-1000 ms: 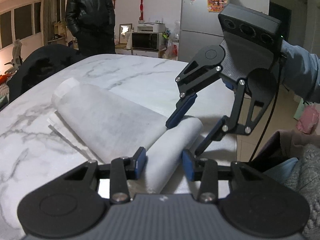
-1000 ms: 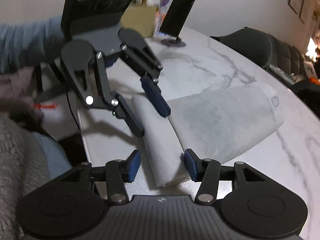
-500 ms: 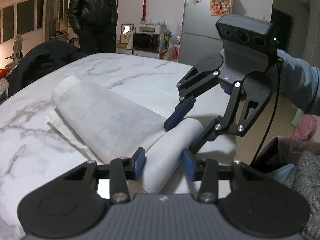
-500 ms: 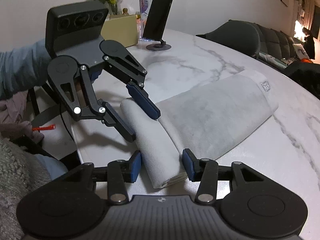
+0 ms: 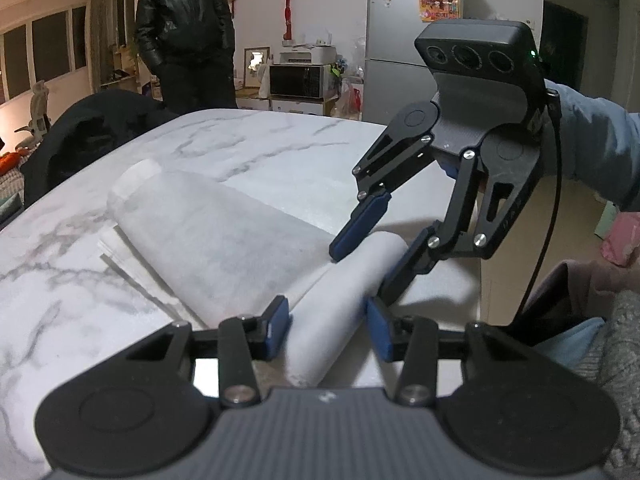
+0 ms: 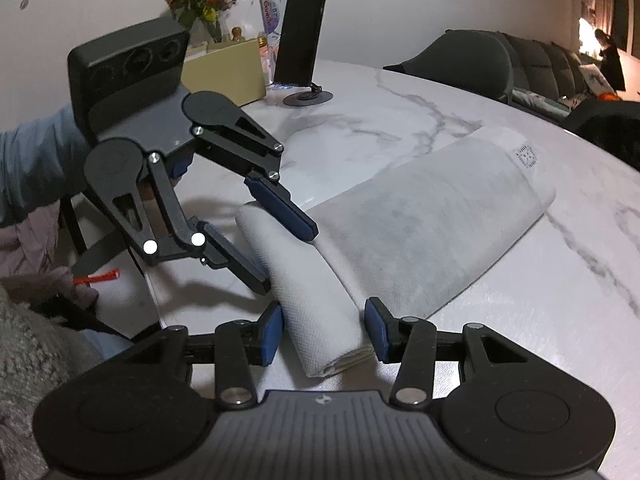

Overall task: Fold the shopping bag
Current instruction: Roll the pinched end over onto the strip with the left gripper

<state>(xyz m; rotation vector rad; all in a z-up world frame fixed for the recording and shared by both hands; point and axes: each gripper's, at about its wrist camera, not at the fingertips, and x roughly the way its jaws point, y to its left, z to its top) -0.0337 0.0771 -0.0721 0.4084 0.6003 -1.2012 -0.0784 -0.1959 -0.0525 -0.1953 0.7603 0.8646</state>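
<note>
Right wrist view | shopping bag (image 6: 420,216) label (image 6: 525,157) unreadable | both jaws open astride its roll

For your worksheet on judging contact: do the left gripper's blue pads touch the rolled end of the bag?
Apart. In the left wrist view, the left gripper straddles the rolled end of the shopping bag, with slim gaps beside both pads.

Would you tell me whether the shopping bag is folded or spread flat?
Folded: the shopping bag is a narrow layered strip, its near end rolled between both open grippers.

The shopping bag (image 6: 420,224) lies on the table (image 6: 540,320), its rolled end between both tools' fingers.
</note>
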